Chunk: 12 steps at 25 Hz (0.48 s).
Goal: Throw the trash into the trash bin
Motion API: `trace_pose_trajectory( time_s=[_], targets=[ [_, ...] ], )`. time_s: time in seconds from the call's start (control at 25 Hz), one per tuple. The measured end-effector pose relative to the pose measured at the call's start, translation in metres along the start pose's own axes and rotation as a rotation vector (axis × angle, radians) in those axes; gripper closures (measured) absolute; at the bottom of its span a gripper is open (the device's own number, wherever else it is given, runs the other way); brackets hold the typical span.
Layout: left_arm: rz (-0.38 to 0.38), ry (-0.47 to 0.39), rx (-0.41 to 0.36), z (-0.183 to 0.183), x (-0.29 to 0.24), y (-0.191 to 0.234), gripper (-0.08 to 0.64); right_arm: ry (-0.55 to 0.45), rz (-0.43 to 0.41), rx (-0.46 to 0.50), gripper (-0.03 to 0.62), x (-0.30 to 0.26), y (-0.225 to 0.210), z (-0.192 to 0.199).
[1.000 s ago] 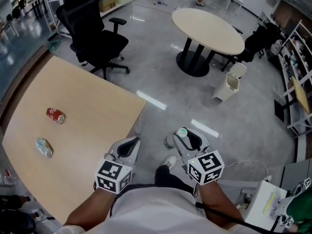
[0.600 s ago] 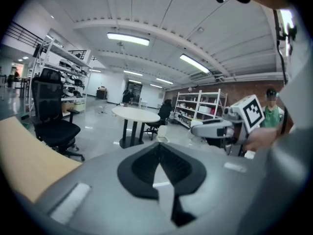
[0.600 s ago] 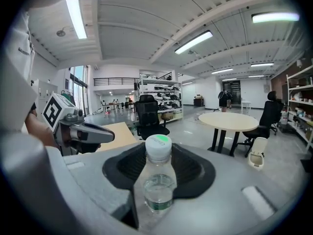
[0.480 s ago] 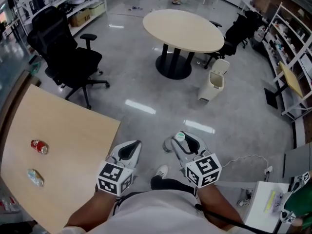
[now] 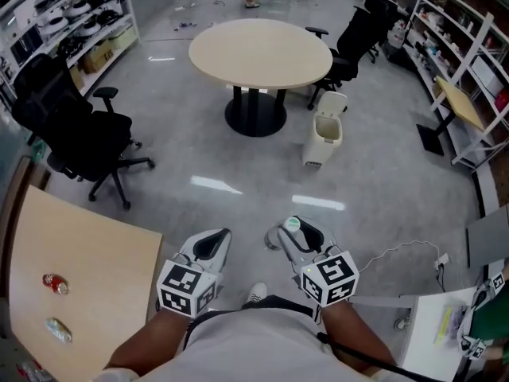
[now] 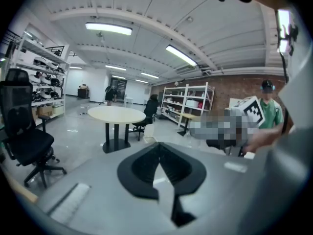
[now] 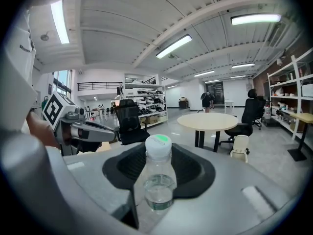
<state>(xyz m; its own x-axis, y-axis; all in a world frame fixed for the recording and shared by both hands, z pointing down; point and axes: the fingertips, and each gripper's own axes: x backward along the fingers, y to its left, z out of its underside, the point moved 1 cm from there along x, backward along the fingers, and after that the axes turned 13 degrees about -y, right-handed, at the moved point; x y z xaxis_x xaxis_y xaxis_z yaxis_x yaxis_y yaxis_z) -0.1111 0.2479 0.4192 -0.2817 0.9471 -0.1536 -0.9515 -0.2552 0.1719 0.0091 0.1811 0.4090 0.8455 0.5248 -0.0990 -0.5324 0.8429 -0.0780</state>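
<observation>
My right gripper [image 5: 293,231] is shut on a clear plastic bottle [image 7: 158,180] with a white, green-topped cap [image 5: 293,224], held upright between the jaws. My left gripper [image 5: 213,242] is beside it, shut, its black pads [image 6: 142,168] meeting at the tip with nothing between them. Both point out over the grey floor. The cream trash bin [image 5: 324,131], lid tipped up, stands far ahead beside the round table [image 5: 260,49]; it also shows in the right gripper view as the trash bin [image 7: 239,148]. A red can [image 5: 54,283] and a crushed bottle [image 5: 58,330] lie on the wooden table [image 5: 87,261] at the lower left.
A black office chair [image 5: 71,130] stands at the left and another chair [image 5: 358,26] behind the round table. Shelving [image 5: 457,62] lines the right wall. A white stand [image 5: 437,325] and a cable [image 5: 398,253] are at the lower right. A person [image 6: 269,106] stands behind.
The whole view has swung away from the wooden table, which slid to the lower left. The round table and the trash bin have come toward the middle. Both grippers keep their pose, the bottle still held.
</observation>
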Motion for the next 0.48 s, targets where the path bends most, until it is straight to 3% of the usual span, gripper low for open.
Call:
trace_pose_trajectory(
  time_s=[0.12,0.32,0.48],
  targets=[
    [0.046,-0.002,0.000,-0.009,-0.027,-0.015,0.551,-0.006,0.029,-0.005,0.433,0.007,-0.024,-0.002],
    [0.116,0.025,-0.078,-0.008,-0.050,-0.038,0.551,-0.019,0.088,-0.019,0.433,0.023,-0.051,-0.002],
    [0.155,0.035,-0.077,-0.009,-0.065,-0.051,0.551,-0.019,0.120,-0.017,0.433,0.036,-0.063,-0.005]
  ],
)
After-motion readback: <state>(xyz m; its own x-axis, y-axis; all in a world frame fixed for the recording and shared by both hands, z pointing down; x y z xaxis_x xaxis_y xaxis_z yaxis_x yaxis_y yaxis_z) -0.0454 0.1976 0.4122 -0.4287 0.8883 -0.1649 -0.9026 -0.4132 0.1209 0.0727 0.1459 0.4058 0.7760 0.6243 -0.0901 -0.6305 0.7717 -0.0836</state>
